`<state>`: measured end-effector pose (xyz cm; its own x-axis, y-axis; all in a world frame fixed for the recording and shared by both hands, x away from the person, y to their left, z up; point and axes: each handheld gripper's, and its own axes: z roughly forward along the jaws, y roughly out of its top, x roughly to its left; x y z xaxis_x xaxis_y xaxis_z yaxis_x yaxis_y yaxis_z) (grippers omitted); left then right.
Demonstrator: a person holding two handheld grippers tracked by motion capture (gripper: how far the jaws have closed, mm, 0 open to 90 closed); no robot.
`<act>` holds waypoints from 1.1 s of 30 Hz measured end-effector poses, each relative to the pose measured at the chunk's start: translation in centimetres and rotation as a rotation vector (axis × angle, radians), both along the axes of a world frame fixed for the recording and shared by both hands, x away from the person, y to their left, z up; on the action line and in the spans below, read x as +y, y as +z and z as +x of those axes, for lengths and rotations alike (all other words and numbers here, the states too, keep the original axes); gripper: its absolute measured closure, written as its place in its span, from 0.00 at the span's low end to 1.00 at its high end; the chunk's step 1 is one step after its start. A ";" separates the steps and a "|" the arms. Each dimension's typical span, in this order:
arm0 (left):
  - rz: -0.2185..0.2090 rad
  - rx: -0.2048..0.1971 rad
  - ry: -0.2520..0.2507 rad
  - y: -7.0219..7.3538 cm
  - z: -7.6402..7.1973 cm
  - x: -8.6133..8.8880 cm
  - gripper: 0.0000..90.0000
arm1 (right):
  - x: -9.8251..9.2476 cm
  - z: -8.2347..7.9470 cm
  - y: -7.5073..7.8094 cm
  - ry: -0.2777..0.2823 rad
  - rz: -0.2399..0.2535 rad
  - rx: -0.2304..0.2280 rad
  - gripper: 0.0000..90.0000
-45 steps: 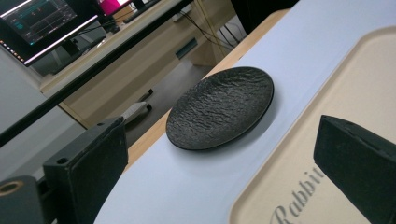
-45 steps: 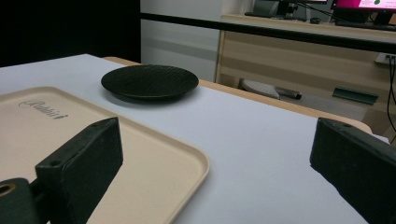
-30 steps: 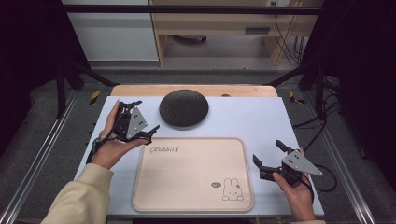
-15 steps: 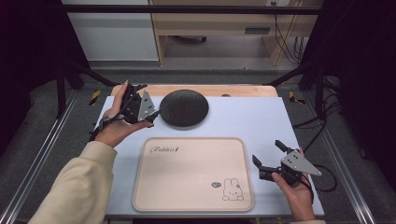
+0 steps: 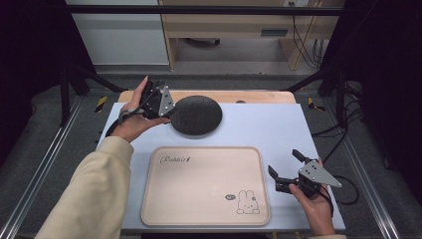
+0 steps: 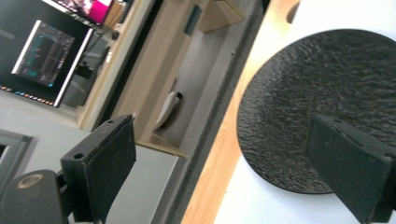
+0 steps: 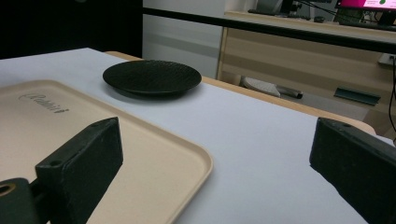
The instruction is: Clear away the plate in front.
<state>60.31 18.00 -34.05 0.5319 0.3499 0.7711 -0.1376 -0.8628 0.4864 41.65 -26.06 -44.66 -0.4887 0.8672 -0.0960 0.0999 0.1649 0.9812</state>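
Left hand-held gripper at the plate rim, jaws spread, nothing grasped.

The plate, black and textured, lay flat on the desk near its far edge, just beyond the tray. In the left gripper view, 1 jaw was over the plate and the other was beyond its edge. The right hand-held gripper was released, its 2 jaws apart, beside the tray's right edge and well apart from the plate.
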 end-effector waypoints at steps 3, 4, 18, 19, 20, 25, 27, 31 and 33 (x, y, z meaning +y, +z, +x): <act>0.030 0.012 -0.010 -1.0 0.3 -0.3 0.10 | 0.0 0.0 0.0 -0.004 0.002 0.001 0.03; 0.029 0.020 -0.012 -1.4 0.4 -0.4 0.10 | 0.0 0.0 0.0 -0.004 0.002 0.001 0.03; 0.122 0.053 -0.051 -5.4 0.0 0.4 0.17 | 0.0 0.0 0.0 -0.014 0.009 -0.002 0.04; 0.131 0.052 -0.053 -5.7 -0.1 0.5 0.18 | 0.0 0.0 0.0 -0.015 0.010 -0.001 0.04; 0.151 0.051 -0.058 -6.0 -0.1 0.7 0.19 | 0.0 0.0 0.0 -0.015 0.010 -0.002 0.04; 0.196 0.045 -0.075 -6.8 -0.2 0.5 0.23 | 0.0 -0.1 0.0 -0.021 0.008 -0.002 0.04; 0.213 0.045 -0.087 -7.2 -0.4 0.3 0.25 | -0.1 -0.1 0.0 -0.025 0.012 -0.002 0.04; 0.247 0.044 -0.098 -8.2 -0.7 0.0 0.29 | -0.2 -0.1 0.1 -0.028 0.015 -0.006 0.04; 0.267 0.037 -0.101 -8.6 -0.8 -0.2 0.31 | -0.3 -0.1 0.1 -0.029 0.016 -0.006 0.04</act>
